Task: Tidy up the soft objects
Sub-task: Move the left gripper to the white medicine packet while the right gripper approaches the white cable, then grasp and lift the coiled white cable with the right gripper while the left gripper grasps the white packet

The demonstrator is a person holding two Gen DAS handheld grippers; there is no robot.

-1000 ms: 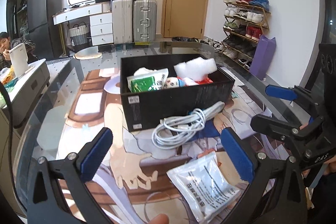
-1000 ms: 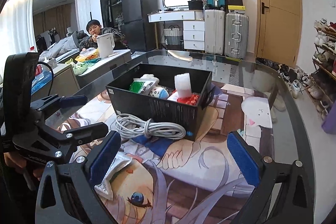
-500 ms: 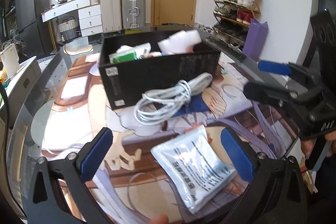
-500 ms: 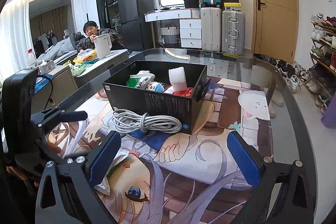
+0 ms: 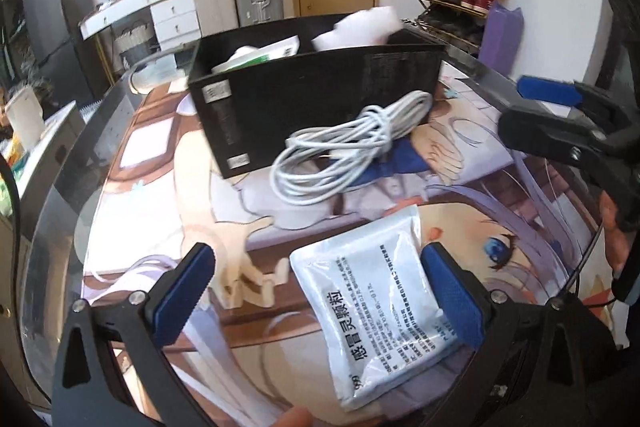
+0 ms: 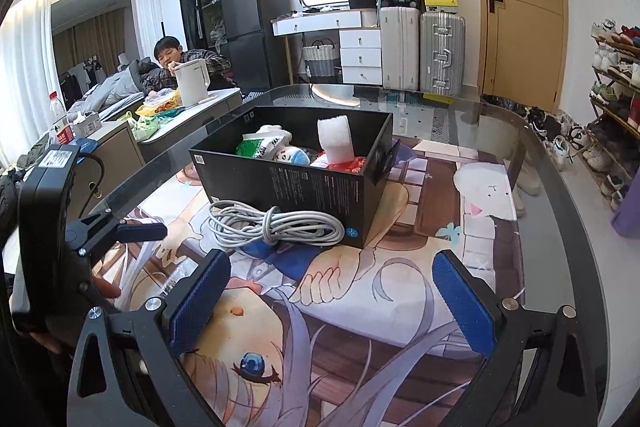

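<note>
A white foil sachet (image 5: 380,301) with black print lies flat on the picture mat, just inside my open left gripper (image 5: 320,297), close to its right finger. A coiled white cable (image 5: 344,151) lies against the black box (image 5: 320,99), which holds a green-and-white pack, a white foam piece (image 6: 335,140) and other soft items. In the right wrist view the box (image 6: 316,191) and cable (image 6: 276,227) sit ahead of my open, empty right gripper (image 6: 332,307). The left gripper (image 6: 120,231) shows at the left there, the sachet mostly hidden behind it.
The glass table (image 6: 560,219) has a rounded edge at the right. The right gripper (image 5: 568,131) shows at the right of the left wrist view. A side table with a kettle (image 6: 192,83) stands left. Suitcases, drawers and a shoe rack line the far walls.
My left gripper has moved forward and down toward the sachet, which now lies between its fingers. The right gripper has hardly moved.
</note>
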